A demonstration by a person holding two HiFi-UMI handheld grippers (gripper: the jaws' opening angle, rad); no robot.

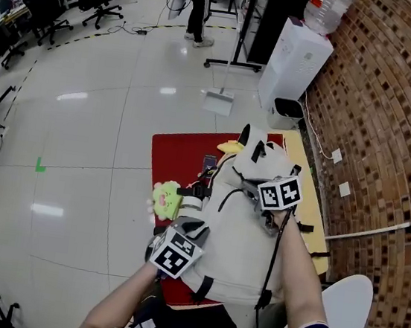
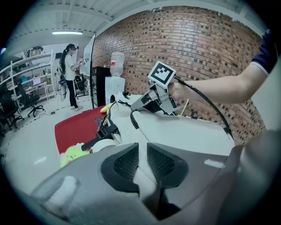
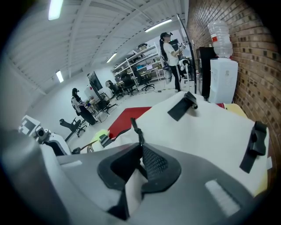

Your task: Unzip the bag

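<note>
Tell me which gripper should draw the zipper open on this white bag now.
Right. The right gripper has its fingers closed on the black zipper pull, while the left gripper pinches a fold of the bag, so it can steady the fabric.

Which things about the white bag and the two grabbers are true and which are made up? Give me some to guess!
1. The bag is white. True.
2. The right gripper pinches a black zipper pull. True.
3. The left gripper holds nothing. False: it pinches a fold of the bag's fabric.
4. The green plush toy sits on top of the bag. False: it lies beside the bag, at the edge of the red cover.
5. A brick wall stands next to the table. True.
</note>
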